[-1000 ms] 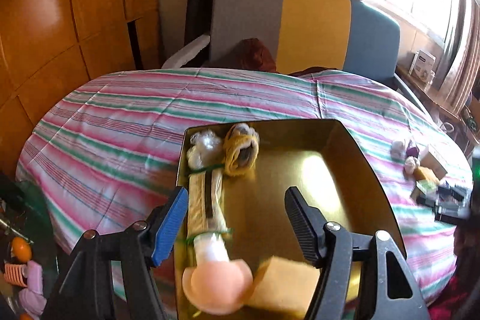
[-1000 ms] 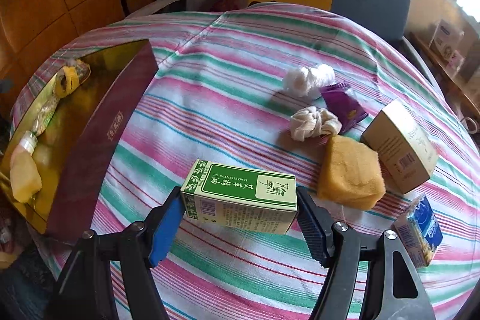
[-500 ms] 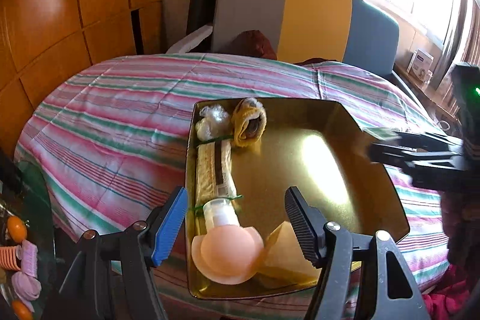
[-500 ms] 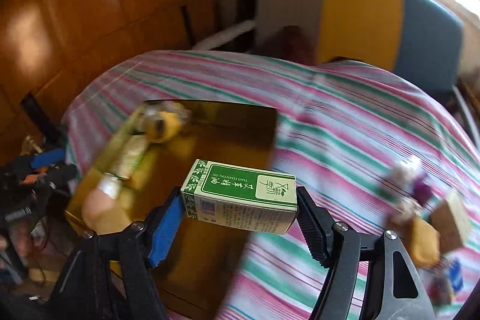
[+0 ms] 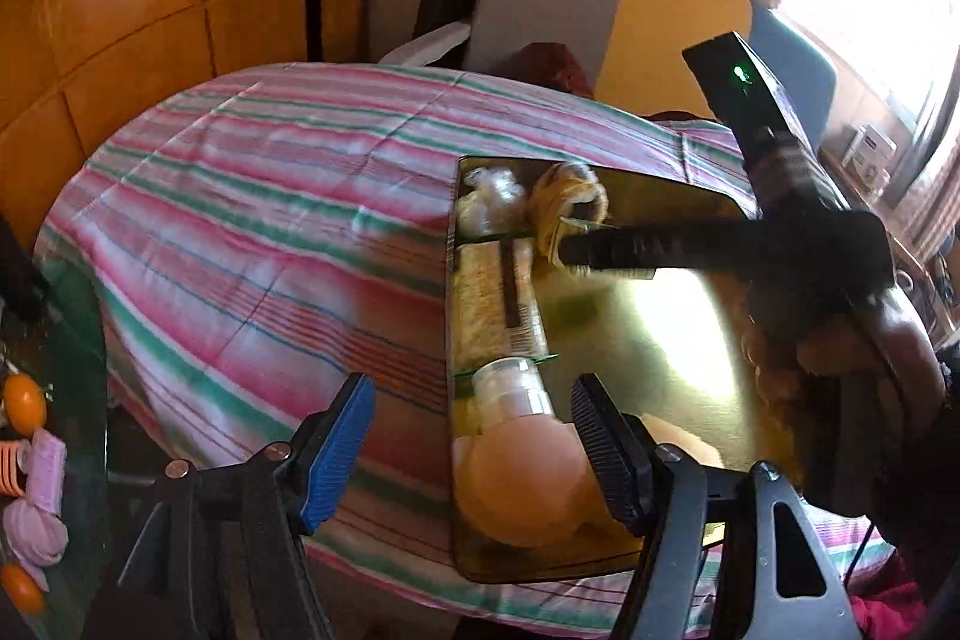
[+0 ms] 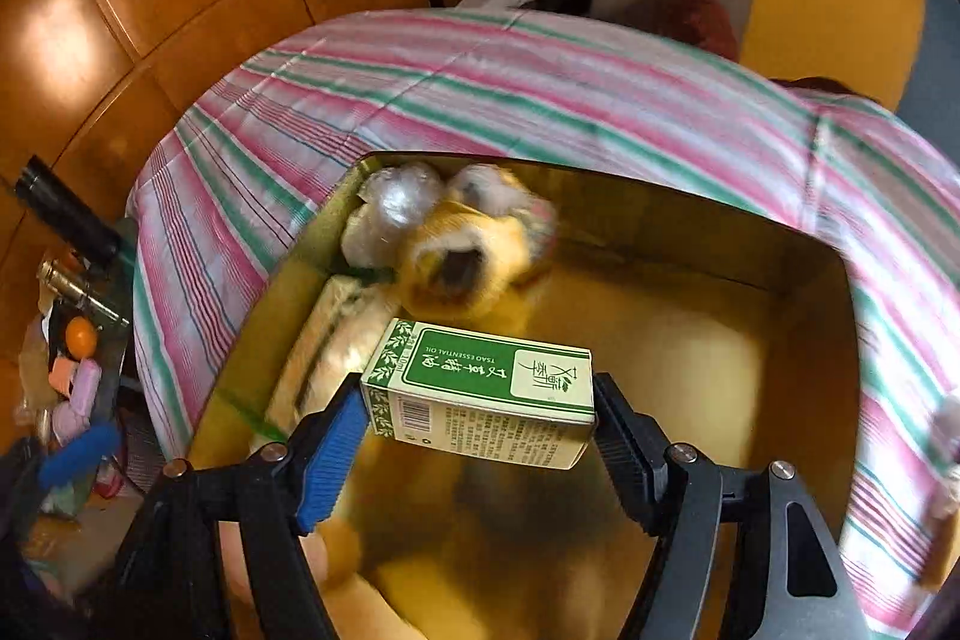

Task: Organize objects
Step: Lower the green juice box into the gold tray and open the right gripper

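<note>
The gold tray point(image 6: 798, 304) rests on the striped tablecloth point(image 5: 252, 220). Above the tray interior, the right gripper point(image 6: 480, 430) clamps the green box point(image 6: 480, 388) between both fingers. At the tray's near-left edge, the left gripper point(image 5: 471, 436) is spread wide, holding nothing.

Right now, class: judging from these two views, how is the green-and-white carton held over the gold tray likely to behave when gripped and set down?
The green-and-white carton looks like thin card, so probably light and crushable if squeezed hard. Its flat faces sit square between the right tool's pads, so slipping seems unlikely. Set on a broad face in the gold tray, it should rest steady, not roll.
</note>
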The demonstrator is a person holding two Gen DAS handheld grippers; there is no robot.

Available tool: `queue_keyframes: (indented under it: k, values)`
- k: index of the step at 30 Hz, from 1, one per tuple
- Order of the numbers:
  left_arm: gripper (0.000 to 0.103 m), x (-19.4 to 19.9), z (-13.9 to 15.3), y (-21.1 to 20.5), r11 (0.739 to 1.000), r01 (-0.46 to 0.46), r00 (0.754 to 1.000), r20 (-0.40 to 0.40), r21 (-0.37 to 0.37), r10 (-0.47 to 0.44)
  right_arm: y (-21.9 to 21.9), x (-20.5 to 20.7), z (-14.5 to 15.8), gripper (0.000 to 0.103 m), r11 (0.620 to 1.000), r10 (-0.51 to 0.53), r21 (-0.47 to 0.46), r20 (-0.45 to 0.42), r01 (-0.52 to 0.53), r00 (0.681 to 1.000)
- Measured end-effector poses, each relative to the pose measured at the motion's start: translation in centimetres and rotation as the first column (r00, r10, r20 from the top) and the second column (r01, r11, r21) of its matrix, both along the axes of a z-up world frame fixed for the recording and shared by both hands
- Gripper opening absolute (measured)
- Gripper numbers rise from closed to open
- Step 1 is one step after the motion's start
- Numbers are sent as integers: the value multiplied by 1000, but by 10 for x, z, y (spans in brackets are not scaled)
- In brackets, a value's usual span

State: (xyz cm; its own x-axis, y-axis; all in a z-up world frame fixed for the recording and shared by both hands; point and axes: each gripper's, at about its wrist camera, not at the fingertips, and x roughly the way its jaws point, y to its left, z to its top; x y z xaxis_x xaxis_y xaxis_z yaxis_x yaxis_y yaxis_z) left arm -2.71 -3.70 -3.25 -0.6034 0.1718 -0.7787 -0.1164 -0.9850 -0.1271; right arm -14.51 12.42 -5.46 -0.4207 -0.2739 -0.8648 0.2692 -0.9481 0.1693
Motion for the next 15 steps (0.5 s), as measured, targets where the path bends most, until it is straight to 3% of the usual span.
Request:
queue_keyframes:
  k: [6, 8, 11, 15]
  values:
    - [69, -1, -2, -10, 999, -27, 1000, -3, 25, 27, 2, -19, -1, 81, 995, -50, -80, 37, 52, 998]
    - [69, -1, -1, -10, 999, -28, 1000, -4, 25, 28, 8, -16, 3, 89, 993, -57, -103, 34, 60, 998]
    - [69, 0, 0, -8, 999, -28, 1000, -10, 21, 28, 24, -4, 10, 90, 986, -72, -148, 25, 75, 997]
    - [69, 3, 4, -2, 1000, -16, 1000, -16, 10, 16, 50, 23, 22, 93, 988, -82, -134, -18, 79, 996]
